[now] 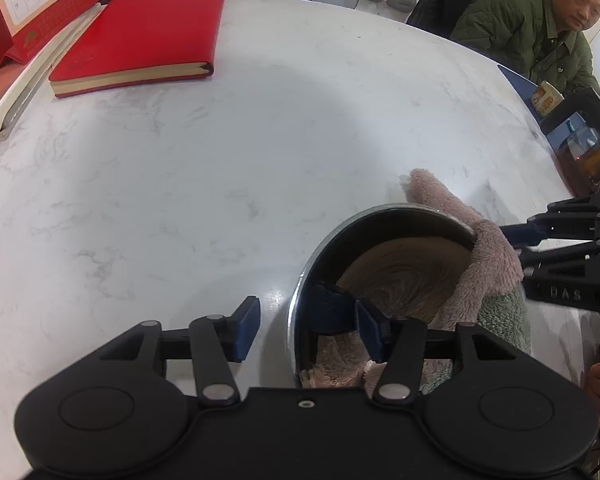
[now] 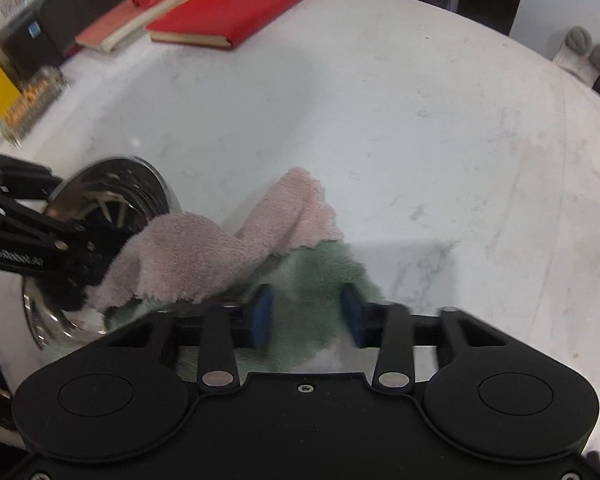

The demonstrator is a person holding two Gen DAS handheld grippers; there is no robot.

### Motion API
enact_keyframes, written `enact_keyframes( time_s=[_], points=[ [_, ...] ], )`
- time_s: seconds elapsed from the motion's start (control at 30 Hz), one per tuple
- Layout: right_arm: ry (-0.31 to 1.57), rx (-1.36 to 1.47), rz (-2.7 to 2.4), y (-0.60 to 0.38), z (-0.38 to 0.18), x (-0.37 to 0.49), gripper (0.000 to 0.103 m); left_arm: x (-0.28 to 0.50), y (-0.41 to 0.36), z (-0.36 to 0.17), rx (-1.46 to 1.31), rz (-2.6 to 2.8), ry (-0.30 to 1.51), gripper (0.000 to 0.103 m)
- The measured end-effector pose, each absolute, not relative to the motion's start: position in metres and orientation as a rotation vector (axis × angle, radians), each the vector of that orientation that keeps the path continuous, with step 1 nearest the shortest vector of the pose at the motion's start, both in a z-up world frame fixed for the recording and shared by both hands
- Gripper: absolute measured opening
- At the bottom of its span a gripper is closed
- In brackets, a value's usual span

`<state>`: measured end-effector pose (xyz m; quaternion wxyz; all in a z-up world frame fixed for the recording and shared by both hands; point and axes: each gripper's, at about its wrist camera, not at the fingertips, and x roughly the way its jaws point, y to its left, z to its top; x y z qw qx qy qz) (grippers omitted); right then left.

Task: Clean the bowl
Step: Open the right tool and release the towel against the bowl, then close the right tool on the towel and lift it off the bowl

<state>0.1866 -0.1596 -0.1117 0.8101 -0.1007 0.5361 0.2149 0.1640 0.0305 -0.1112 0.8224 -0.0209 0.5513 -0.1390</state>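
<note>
A steel bowl [image 1: 400,208] stands on the white marble table [image 1: 180,180]. A fleecy cloth [image 1: 488,256], pink on one face and green on the other, hangs over its right rim and partly lies inside. My left gripper [image 1: 308,330] is open and straddles the near rim, one blue pad inside the bowl and one outside, neither pressing. In the right wrist view the bowl [image 2: 112,176] is at the left, with the cloth [image 2: 204,252] spilling onto the table. My right gripper [image 2: 308,316] has its pads apart, with the green part of the cloth between them. It enters the left wrist view [image 1: 518,250] at the cloth.
A red notebook [image 1: 140,36] and a desk calendar [image 1: 32,4] lie at the far left. A person in a green jacket [image 1: 532,36] sits beyond the table's far right edge. Near that edge are a mug [image 1: 546,98] and a glass teapot [image 1: 596,152].
</note>
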Motion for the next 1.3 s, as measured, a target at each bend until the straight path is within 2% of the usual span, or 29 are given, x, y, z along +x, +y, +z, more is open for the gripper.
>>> enact_keyframes(
  time_s=[0.07, 0.17, 0.37, 0.6, 1.0, 1.3],
  points=[
    [1.138, -0.208, 0.438, -0.162, -0.112, 0.186, 0.005, 0.164, 0.031, -0.111, -0.04, -0.294, 1.173, 0.052],
    [1.126, -0.126, 0.415, -0.171, -0.113, 0.183, 0.004, 0.162, 0.031, -0.111, -0.03, -0.293, 1.171, 0.053],
    [1.089, 0.086, 0.389, -0.198, -0.098, 0.179, 0.004, 0.162, 0.032, -0.111, -0.014, -0.294, 1.166, 0.054],
    [0.958, 0.249, 0.376, -0.222, -0.049, 0.175, 0.004, 0.161, 0.029, -0.113, -0.003, -0.305, 1.152, 0.055],
    [0.753, 0.338, 0.38, -0.247, 0.033, 0.156, 0.005, 0.164, 0.021, -0.115, 0.001, -0.33, 1.135, 0.055],
    [0.668, 0.314, 0.386, -0.25, 0.064, 0.155, 0.005, 0.167, 0.017, -0.115, 0.002, -0.344, 1.135, 0.055]
  ],
)
